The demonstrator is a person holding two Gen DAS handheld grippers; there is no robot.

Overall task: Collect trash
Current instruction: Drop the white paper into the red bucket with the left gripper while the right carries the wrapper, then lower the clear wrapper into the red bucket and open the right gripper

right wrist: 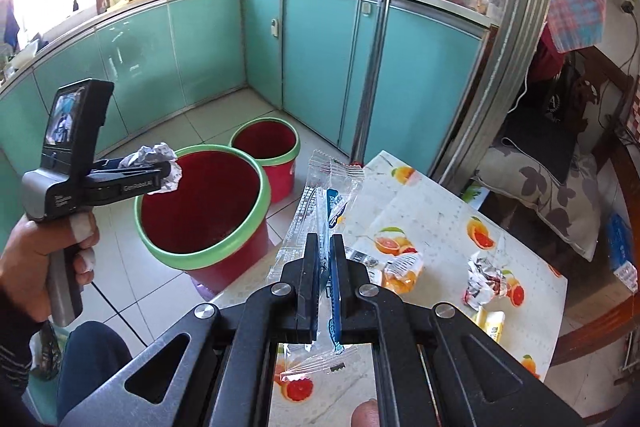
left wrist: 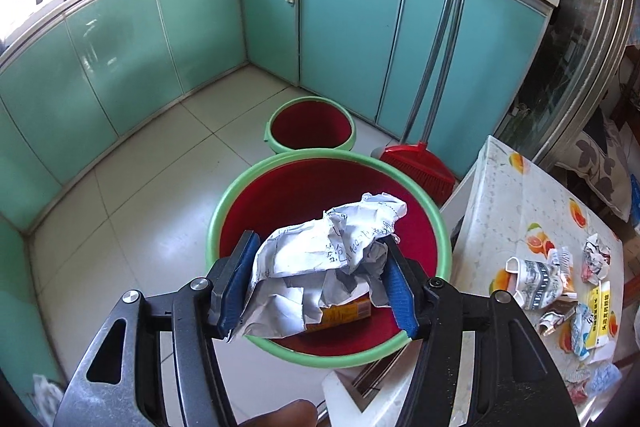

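Left side first. The left gripper (left wrist: 320,281) holds a crumpled paper wad (left wrist: 324,259) between its blue pads; both pads press on the paper, jaws about half apart around the bulk. The wad hangs over the mouth of the near red bin (left wrist: 256,183), the one with the green rim, and an orange carton (left wrist: 344,311) already lies at its bottom. The critical relation: the bin opening sits directly below and slightly toward 12 o'clock from the fingers, so in my judgement a release here drops the paper inside. A second, smaller red bin (left wrist: 280,147) stands behind at 12 o'clock, just beside a red broom (left wrist: 416,167).

Moving right. The right gripper (right wrist: 324,267) is clamped tight on a clear plastic wrapper (right wrist: 320,187), whose long axis runs up and away toward 12 o'clock. It hovers above the table's (right wrist: 440,211) near edge; the near bin lies at its 10 o'clock, apart. The left hand is the nearer to the bin.

Remaining trash: a foil wrapper (right wrist: 484,279) and an orange packet (right wrist: 404,271) rest on the tablecloth at 3 o'clock.
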